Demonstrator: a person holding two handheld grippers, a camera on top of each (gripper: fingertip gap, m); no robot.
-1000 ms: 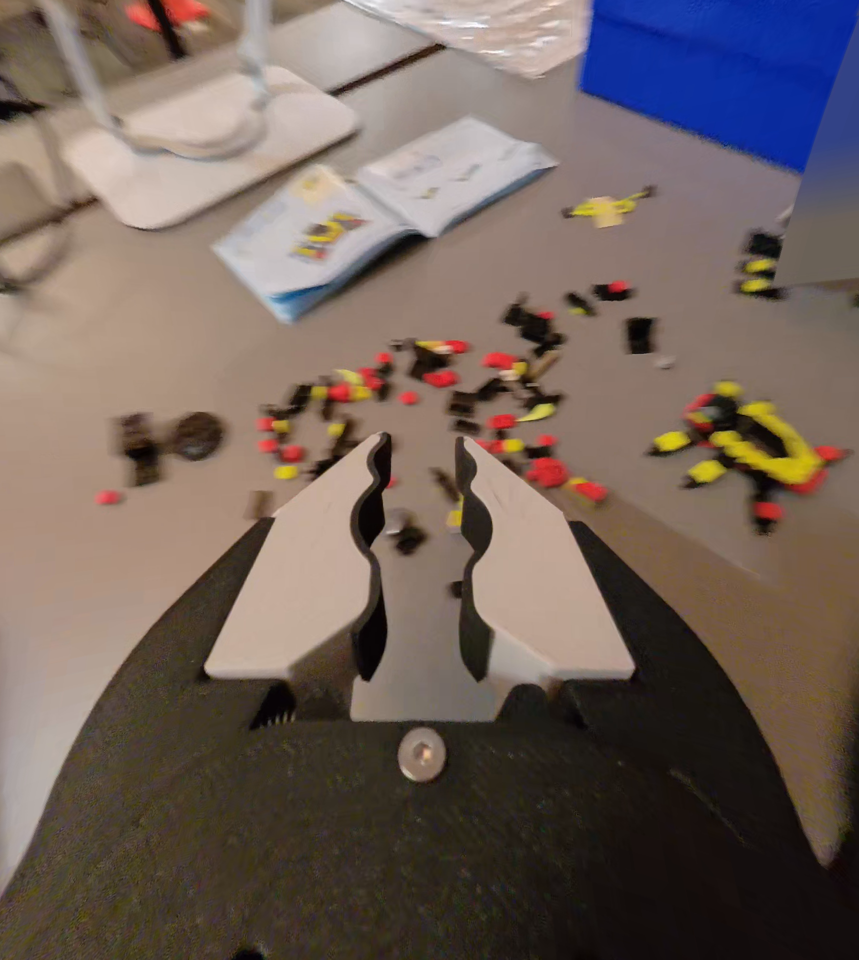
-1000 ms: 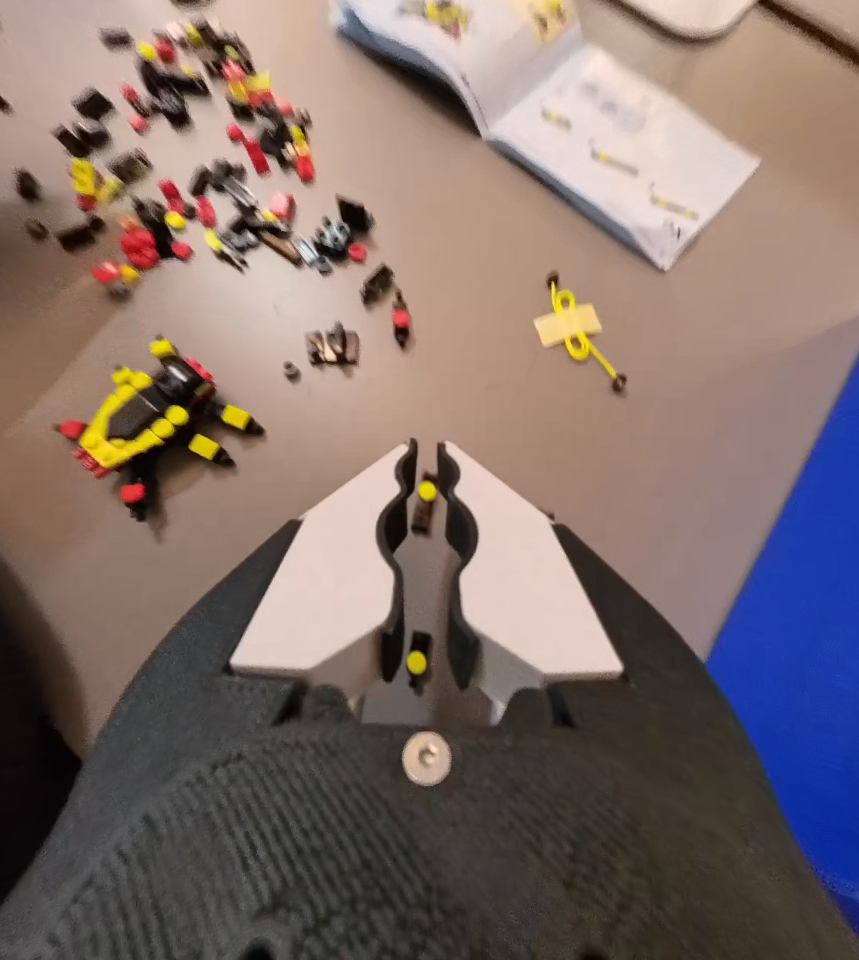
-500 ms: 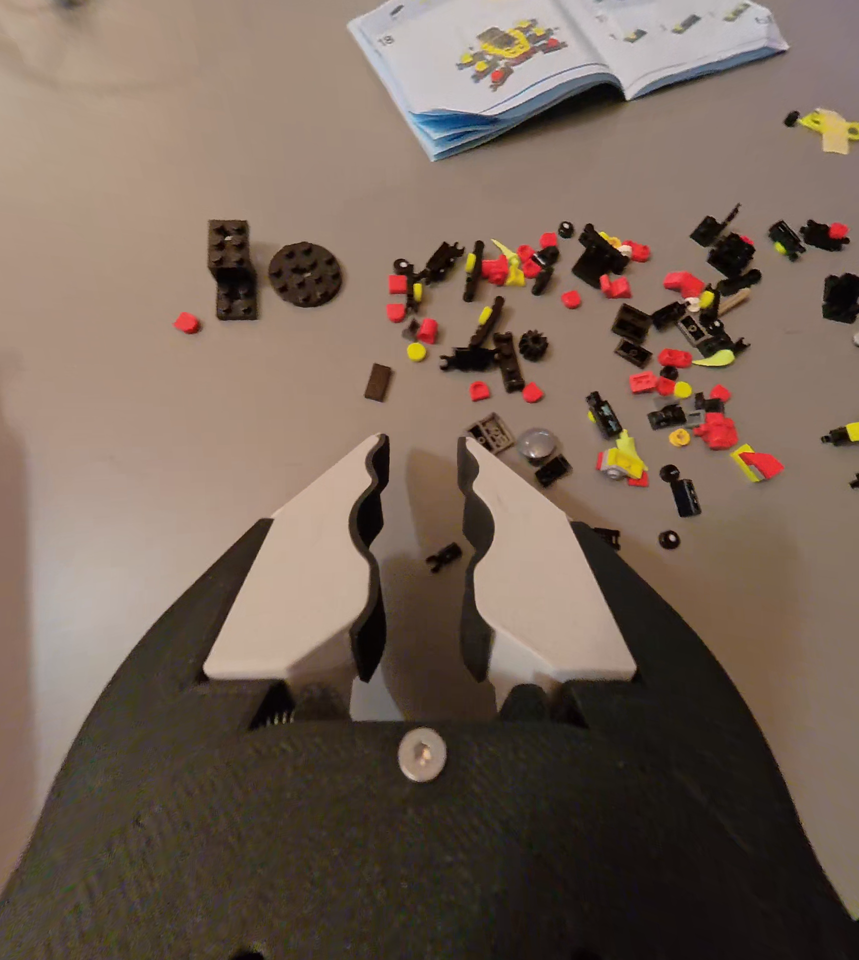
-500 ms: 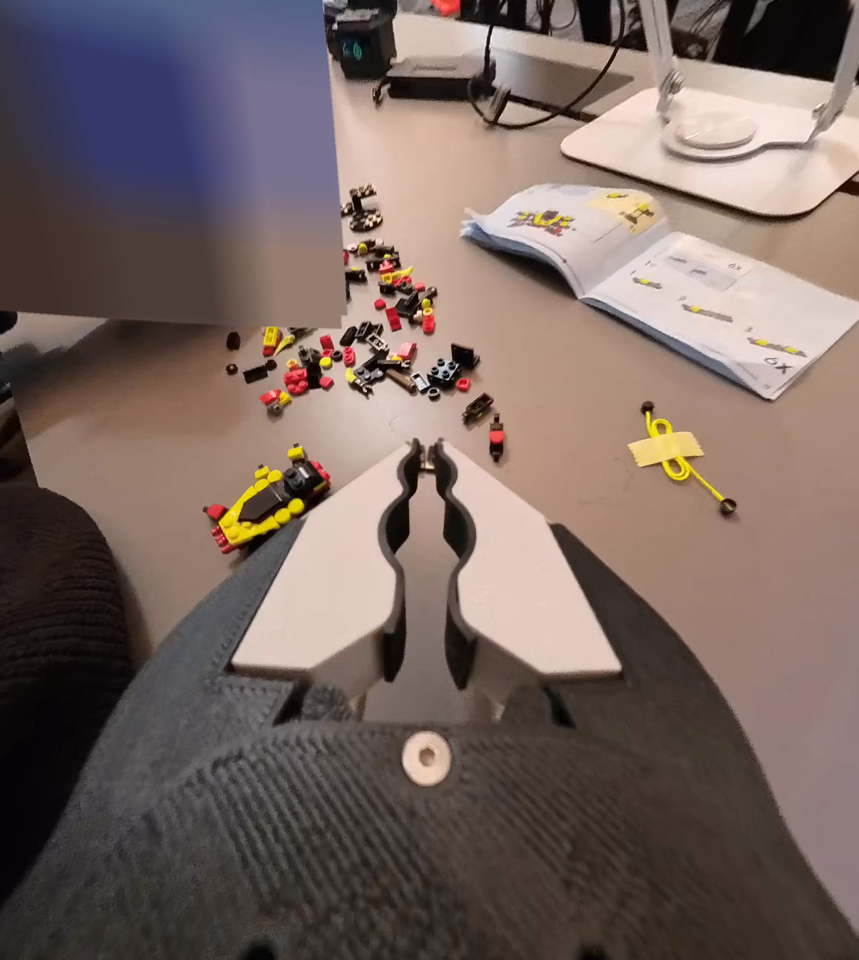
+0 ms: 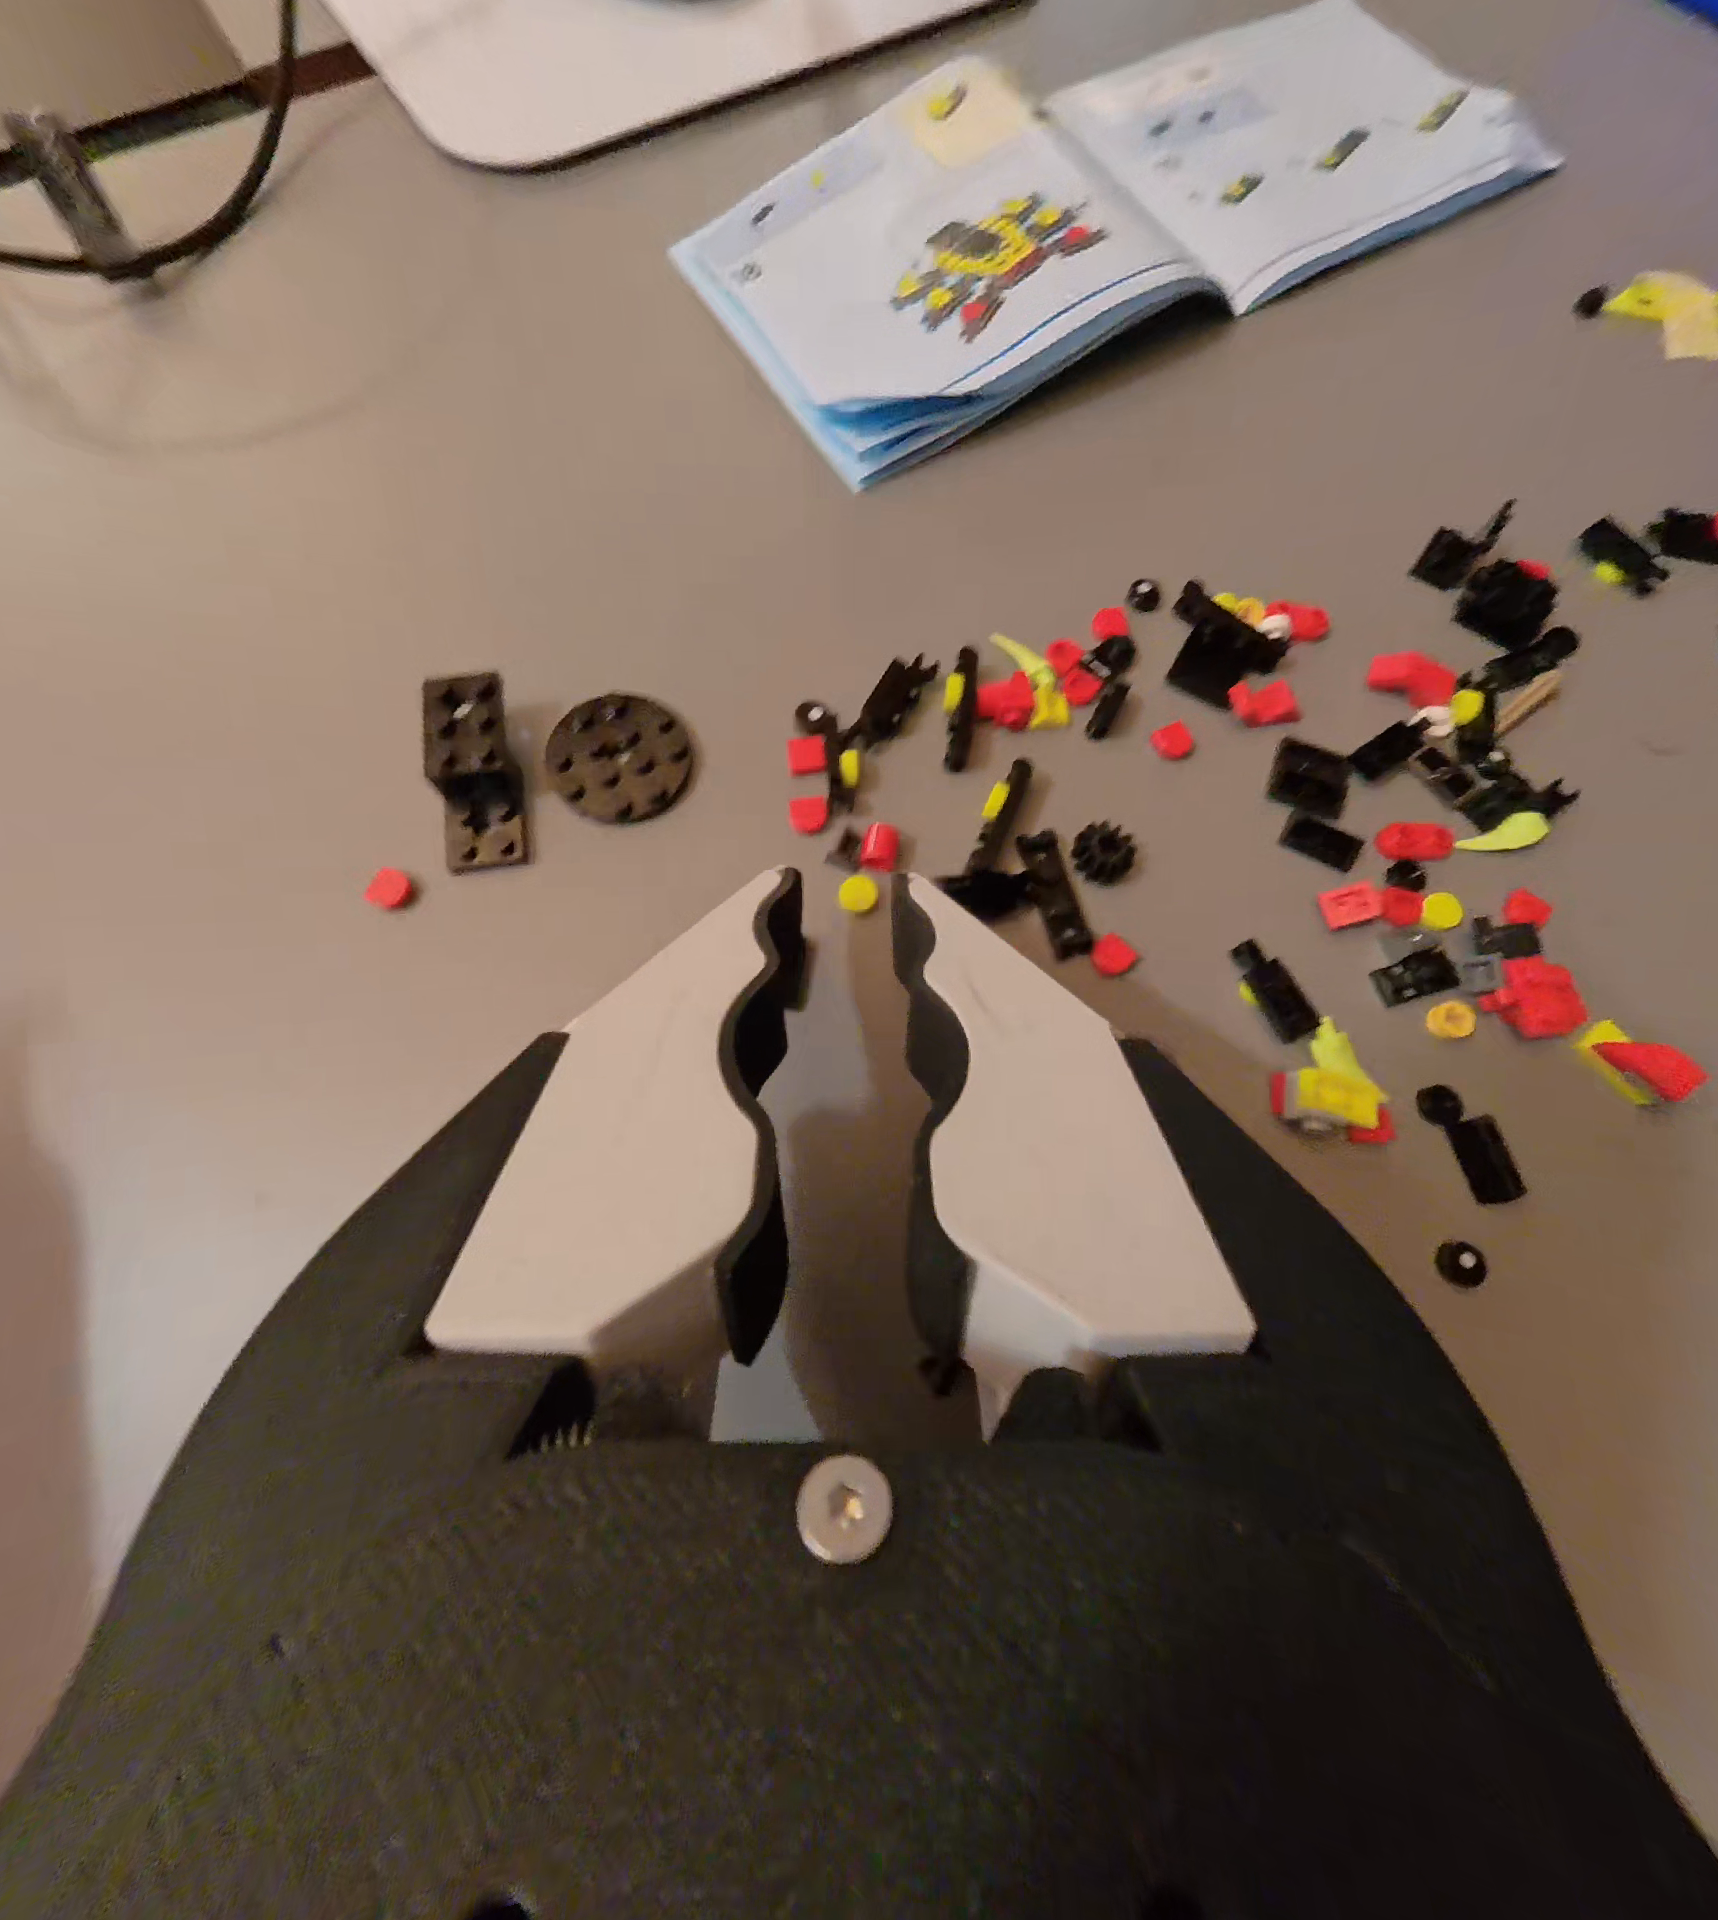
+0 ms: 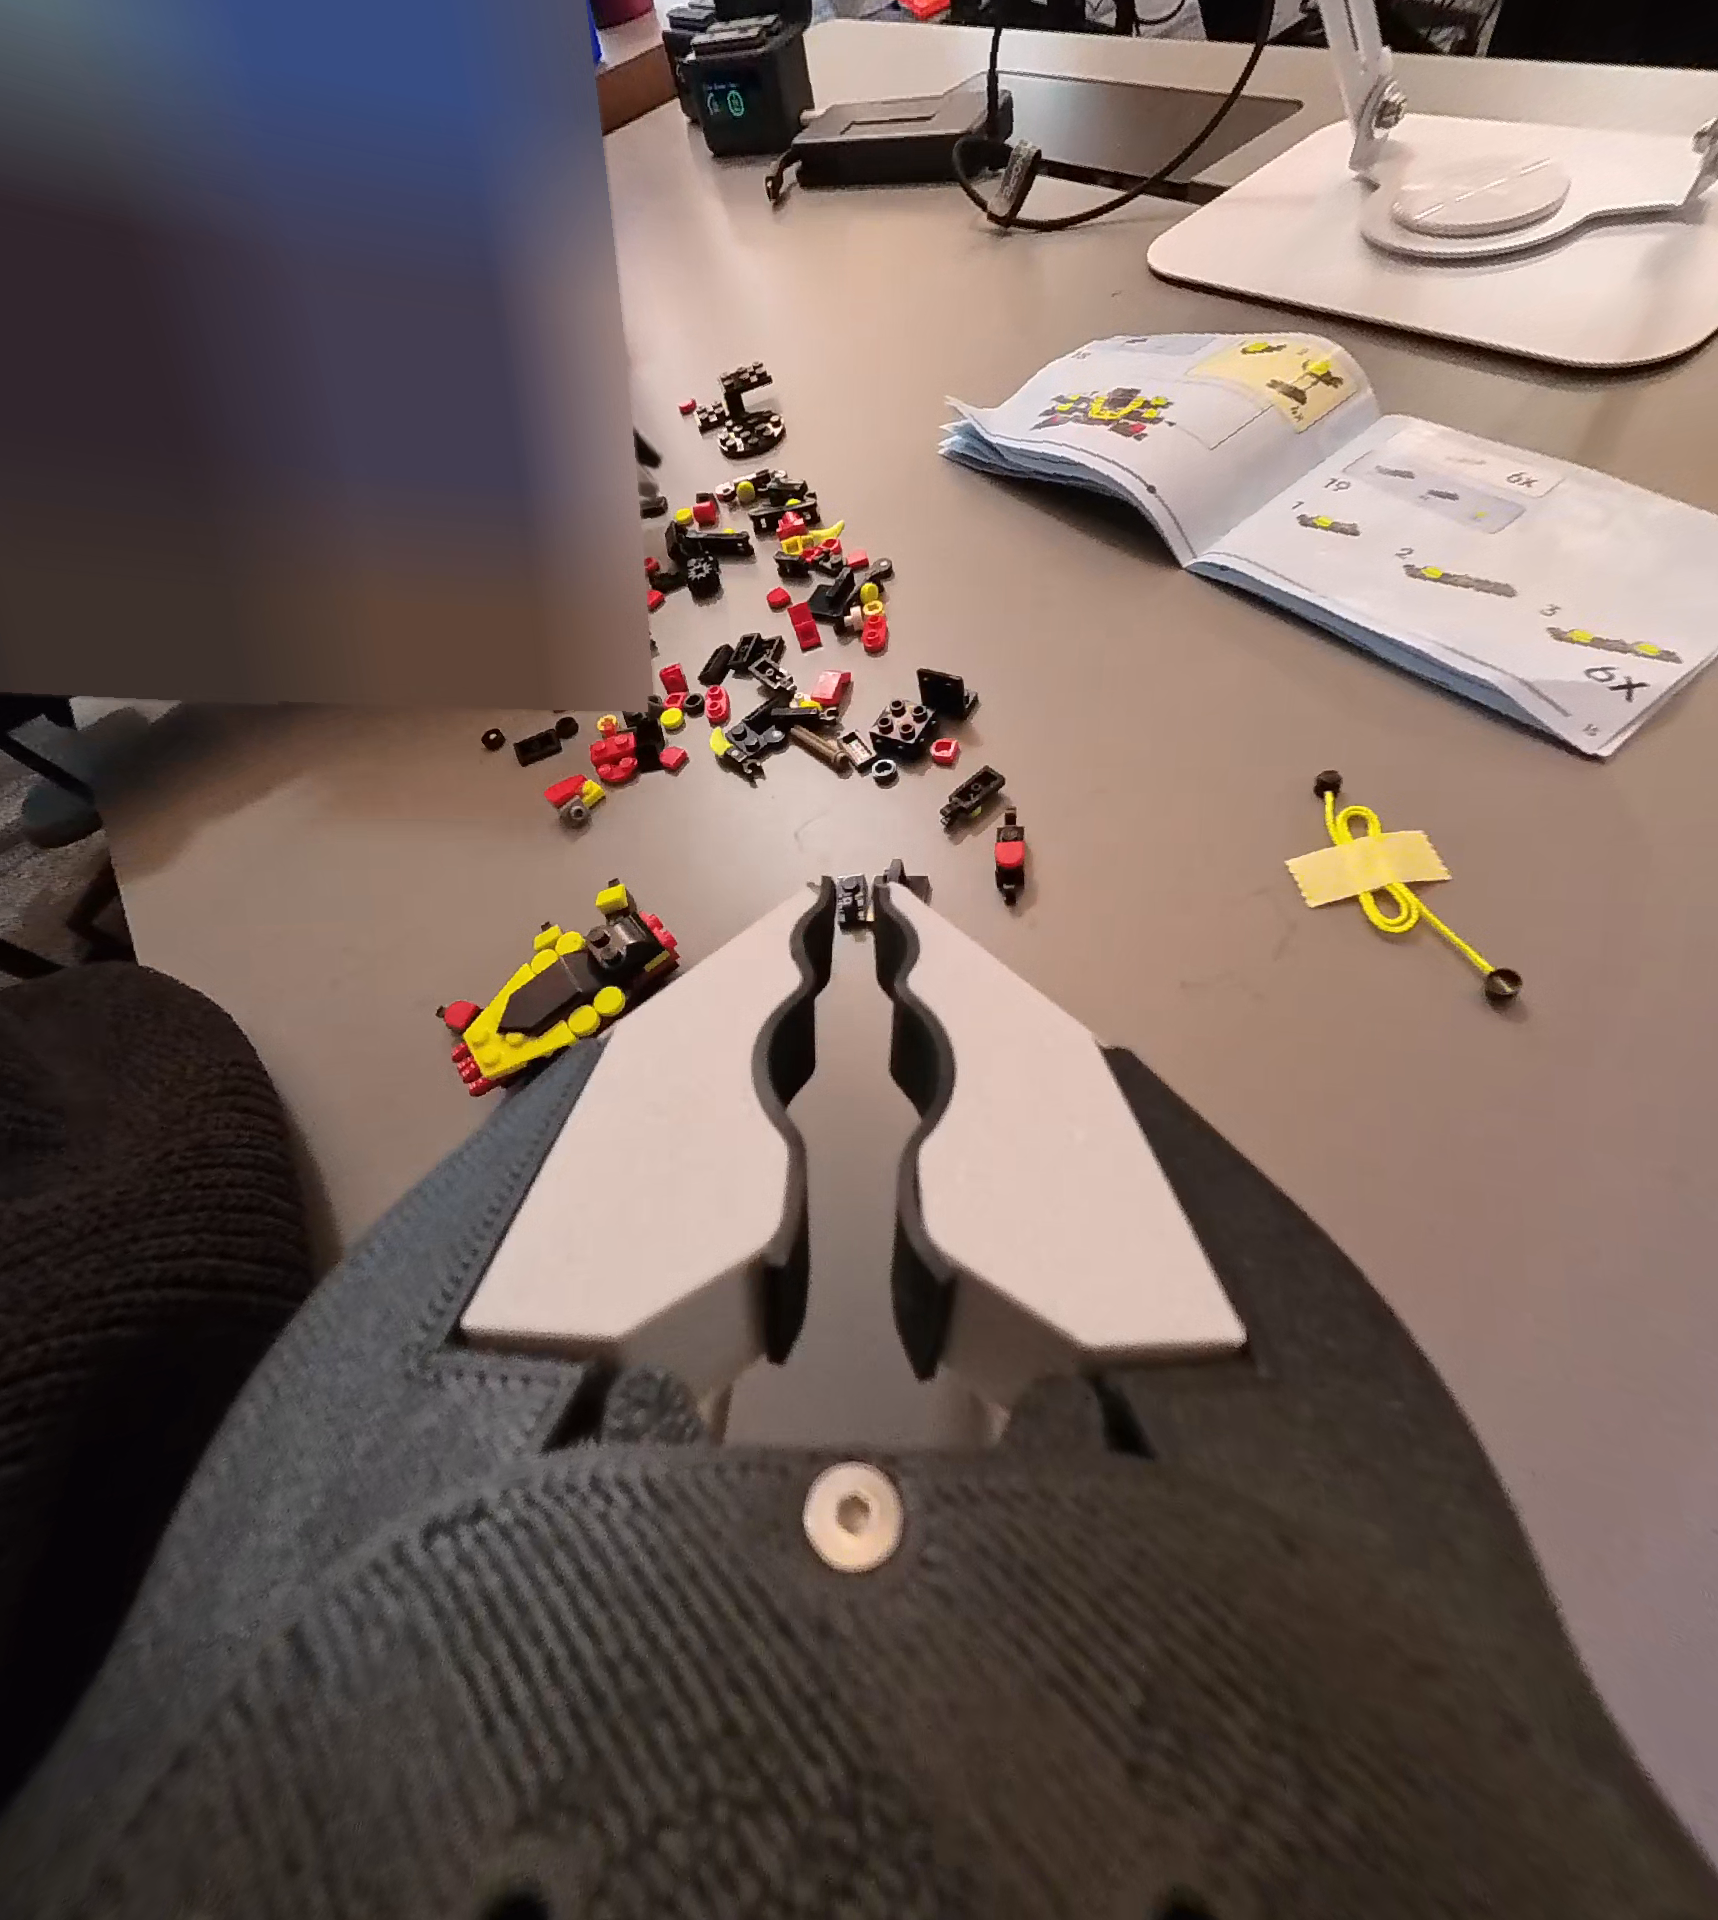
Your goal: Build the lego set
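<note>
**Meanwhile: one small dark piece is pinched, the loose bricks lie spread on the desk**

Seen from the left wrist view, the left gripper is held above the grey desk with its fingers parted by a narrow gap and nothing between them. A round yellow stud is seen on the desk just beyond the fingertips. Taking that stud as the landmark, a black round plate and a black stacked bracket lie beyond it to the left, touching or nearly so. A single red stud lies farther left, apart from the rest. The scatter of loose pieces, black, red and yellow, is spread to the stud's right. The open instruction booklet lies well beyond it, with a white stand base and a black cable farther still.

Seen from the right wrist view, the right gripper is closed on a small dark piece, pinched at the very fingertips. Taking that piece as the landmark, the half-built yellow and black model rests on the desk just to its left, partly hidden by the gripper. A red and black piece lies near on the right. A yellow cord held by tape lies farther right. The same scatter is spread beyond the piece to the left, the booklet beyond to the right. A dark knitted sleeve fills the lower left edge.
</note>
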